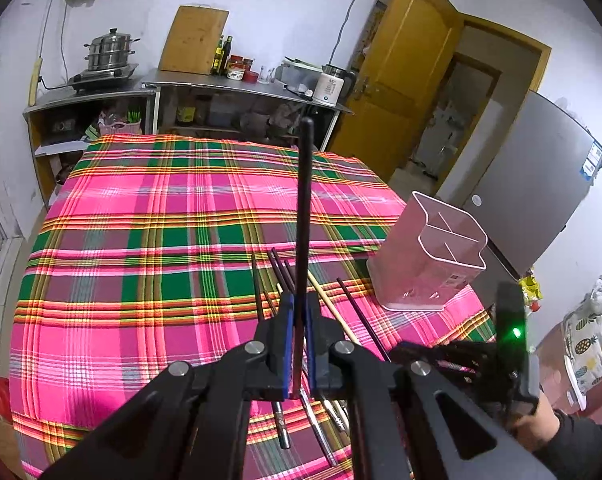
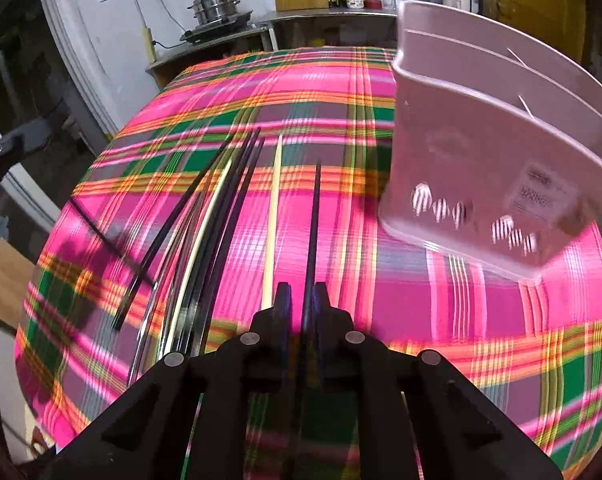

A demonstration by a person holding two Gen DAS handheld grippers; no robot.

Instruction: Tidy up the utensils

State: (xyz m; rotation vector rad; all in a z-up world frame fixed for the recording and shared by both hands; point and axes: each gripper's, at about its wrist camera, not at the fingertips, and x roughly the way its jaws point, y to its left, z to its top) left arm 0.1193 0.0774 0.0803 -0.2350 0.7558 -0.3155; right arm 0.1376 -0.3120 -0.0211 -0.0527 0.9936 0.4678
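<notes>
Black and slim, a chopstick (image 1: 303, 216) stands clamped in the left gripper (image 1: 298, 320), its long axis running straight up and away from the jaws. The pink holder (image 1: 429, 256) stands upright to the right, near, mouth upward. The right gripper (image 2: 302, 308) pinches another dark chopstick (image 2: 314, 224), pointing far; loose chopsticks (image 2: 221, 216) lie left.
</notes>
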